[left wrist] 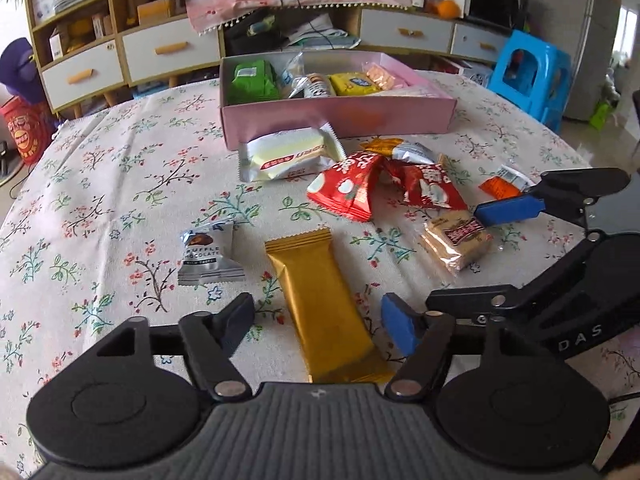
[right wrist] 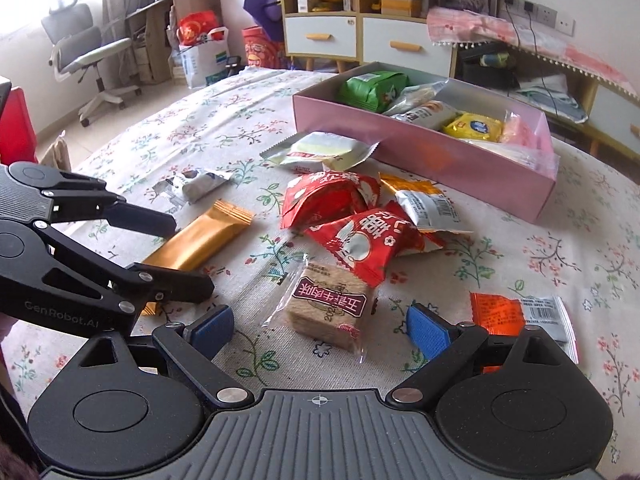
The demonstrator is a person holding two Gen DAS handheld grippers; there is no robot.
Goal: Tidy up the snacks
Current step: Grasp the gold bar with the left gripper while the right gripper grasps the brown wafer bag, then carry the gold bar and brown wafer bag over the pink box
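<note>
— Gold bar wrapper [left wrist: 326,312] flat on the floral tablecloth [left wrist: 100,200], long axis running away from the left gripper [left wrist: 318,320], crimped far end tipped slightly left?
— Yes; lying between spread jaws, pads clear of it. Right gripper [right wrist: 320,326] likewise spread, straddling the clear-wrapped wafer block [right wrist: 330,308], no contact.
— Pink box [left wrist: 340,114]?
— Beyond the loose snacks, already holding several packets.
— Only in the right view?
— Orange sachet [right wrist: 500,312] by the right pad; office chair [right wrist: 80,48] far left.
</note>
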